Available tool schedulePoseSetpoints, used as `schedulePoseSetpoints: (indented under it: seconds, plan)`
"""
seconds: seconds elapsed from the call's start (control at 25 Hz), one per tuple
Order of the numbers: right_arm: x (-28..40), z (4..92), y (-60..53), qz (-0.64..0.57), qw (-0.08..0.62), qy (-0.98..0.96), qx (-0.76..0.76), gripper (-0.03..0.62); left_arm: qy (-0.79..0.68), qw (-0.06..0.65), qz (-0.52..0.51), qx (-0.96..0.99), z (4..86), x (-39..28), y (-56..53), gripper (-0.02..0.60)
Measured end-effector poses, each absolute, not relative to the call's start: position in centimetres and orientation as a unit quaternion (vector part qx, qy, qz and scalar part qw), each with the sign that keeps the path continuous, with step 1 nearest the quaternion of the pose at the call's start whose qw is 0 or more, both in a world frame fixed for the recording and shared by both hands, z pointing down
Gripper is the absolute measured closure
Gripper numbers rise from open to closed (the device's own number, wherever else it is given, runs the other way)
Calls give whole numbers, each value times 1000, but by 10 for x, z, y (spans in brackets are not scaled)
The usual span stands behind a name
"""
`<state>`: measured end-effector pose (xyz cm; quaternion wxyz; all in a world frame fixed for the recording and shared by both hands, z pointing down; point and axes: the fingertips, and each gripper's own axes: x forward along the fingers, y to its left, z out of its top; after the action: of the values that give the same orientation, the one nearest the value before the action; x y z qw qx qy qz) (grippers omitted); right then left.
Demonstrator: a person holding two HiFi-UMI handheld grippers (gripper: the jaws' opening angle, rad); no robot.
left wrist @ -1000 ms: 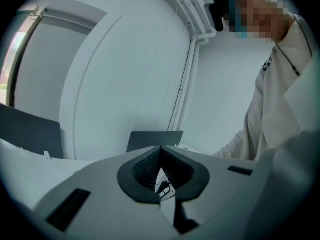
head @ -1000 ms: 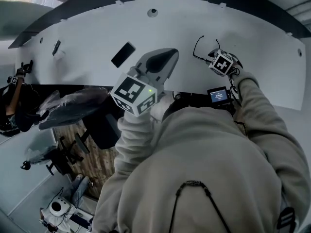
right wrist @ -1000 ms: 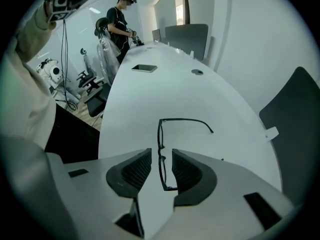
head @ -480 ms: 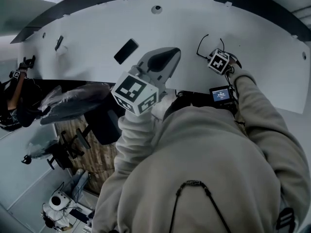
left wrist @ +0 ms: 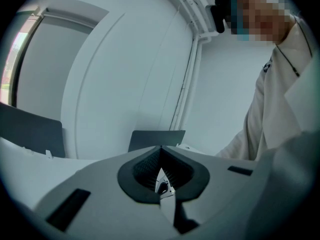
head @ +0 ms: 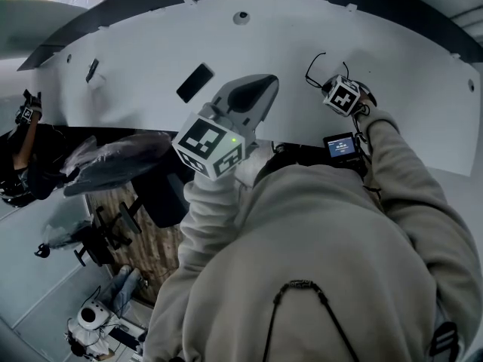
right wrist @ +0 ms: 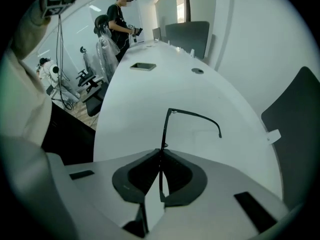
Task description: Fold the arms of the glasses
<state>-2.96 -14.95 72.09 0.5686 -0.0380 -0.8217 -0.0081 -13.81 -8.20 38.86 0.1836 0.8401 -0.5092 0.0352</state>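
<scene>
At the tabletop's [right wrist: 135, 94] far right, the right hand-held gripper [right wrist: 161, 151] has just been closing its jaws and now pinches the glasses [right wrist: 166, 129] by their thin front, one arm [right wrist: 200, 116] splayed open. The left hand-held gripper [left wrist: 161, 156] stays out of it, clenched and empty. The frame looks light, springy and fragile, so it is best held near the hinge.
</scene>
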Motion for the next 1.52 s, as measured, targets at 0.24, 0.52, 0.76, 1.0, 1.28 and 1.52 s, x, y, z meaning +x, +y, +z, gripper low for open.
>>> schedulePoseSetpoints:
  seconds: [0.24, 0.52, 0.76, 1.0, 1.28, 1.52]
  plan:
    - [-43, 650, -152, -11, 499, -866, -38, 556, -505, 169, 21, 846, 376, -136, -83, 577]
    - [-41, 581, -151, 1, 448, -893, -31, 556, -496, 151, 19, 855, 366, -132, -86, 577]
    - [-45, 513, -138, 35, 374, -926, -43, 556, -483, 142, -10, 864, 351, -135, -90, 577]
    - [-37, 470, -119, 67, 327, -940, -67, 556, -471, 124, -25, 873, 337, -130, -100, 577]
    - [-34, 408, -102, 130, 242, -957, -96, 556, -488, 95, -15, 867, 328, -143, -114, 577]
    - [-36, 357, -86, 142, 189, -964, -125, 556, -477, 70, -14, 876, 316, -136, -122, 577]
